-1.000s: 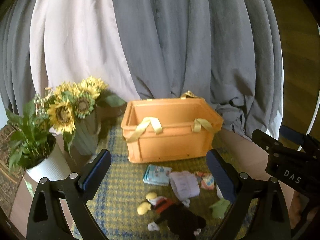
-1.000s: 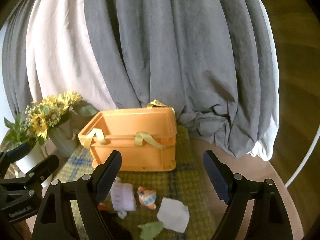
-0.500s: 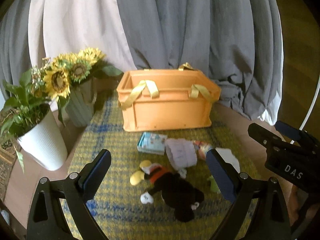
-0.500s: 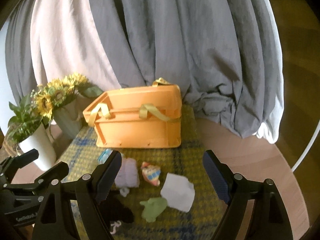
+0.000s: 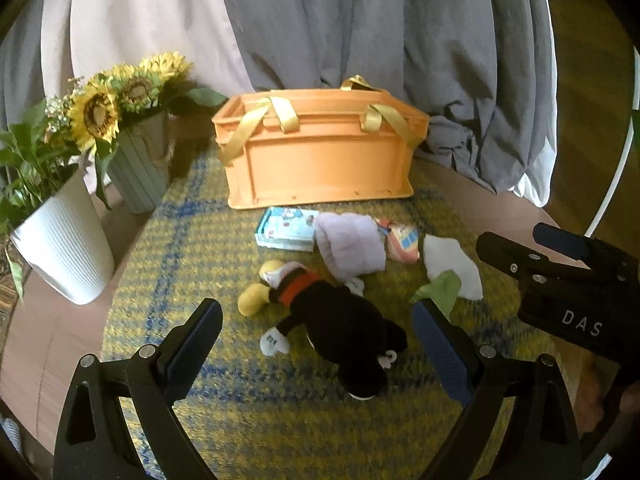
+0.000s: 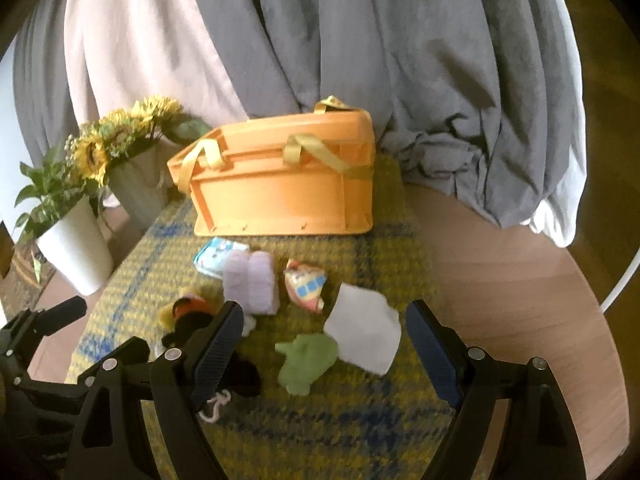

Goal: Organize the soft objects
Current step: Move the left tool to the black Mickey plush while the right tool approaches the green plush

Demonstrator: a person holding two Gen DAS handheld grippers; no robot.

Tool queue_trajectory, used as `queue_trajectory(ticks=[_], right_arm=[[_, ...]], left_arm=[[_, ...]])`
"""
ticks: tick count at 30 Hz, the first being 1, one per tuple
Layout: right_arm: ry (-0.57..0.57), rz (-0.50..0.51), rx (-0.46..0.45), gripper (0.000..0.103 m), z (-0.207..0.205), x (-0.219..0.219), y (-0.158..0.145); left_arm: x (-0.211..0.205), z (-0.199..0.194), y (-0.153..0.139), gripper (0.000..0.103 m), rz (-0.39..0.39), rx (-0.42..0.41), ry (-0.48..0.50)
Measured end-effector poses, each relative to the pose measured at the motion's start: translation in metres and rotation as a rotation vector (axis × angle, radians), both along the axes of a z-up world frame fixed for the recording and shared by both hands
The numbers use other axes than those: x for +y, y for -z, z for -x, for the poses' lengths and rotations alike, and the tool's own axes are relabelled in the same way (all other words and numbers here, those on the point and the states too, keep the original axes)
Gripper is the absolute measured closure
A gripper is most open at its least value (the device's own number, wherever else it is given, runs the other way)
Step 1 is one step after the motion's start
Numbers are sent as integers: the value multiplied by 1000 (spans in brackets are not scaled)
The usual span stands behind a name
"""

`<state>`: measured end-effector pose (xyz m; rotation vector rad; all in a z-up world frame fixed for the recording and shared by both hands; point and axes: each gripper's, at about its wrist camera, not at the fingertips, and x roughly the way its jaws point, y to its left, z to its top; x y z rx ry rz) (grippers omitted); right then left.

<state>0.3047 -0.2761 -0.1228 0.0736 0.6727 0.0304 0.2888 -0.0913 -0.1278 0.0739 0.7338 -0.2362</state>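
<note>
Curtains, grey and pale fabric (image 5: 360, 20), hang behind a round wooden table (image 6: 500, 260) w/ a yellow-and-blue checked woven mat (image 5: 168, 260). Orange plastic crate with yellow ribbon handles (image 5: 324, 168) sits at the mat's far end; white ribbed plant pot (image 5: 60, 240) and sunflowers in a grey-green fluted vase (image 5: 136, 152) stand to its left. Soft items lie in front of the crate: black plush toy with yellow feet (image 5: 340, 320), lilac folded cloth (image 5: 352, 246), white cloth (image 6: 364, 334), green fabric piece (image 6: 306, 362), small multicoloured pouch (image 6: 306, 286). Left gripper (image 5: 316, 344) hovers over the plush, jaws spread, empty; right gripper (image 6: 324, 344) likewise released above the green and white pieces.
</note>
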Motion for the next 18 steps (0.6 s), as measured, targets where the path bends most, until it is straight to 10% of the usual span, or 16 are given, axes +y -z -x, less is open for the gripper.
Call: queue_trajectory(ticks=[18], right_arm=[[-60, -9, 122, 19, -18, 3, 50]], left_arm=[[-10, -10, 44, 14, 9, 40, 91]])
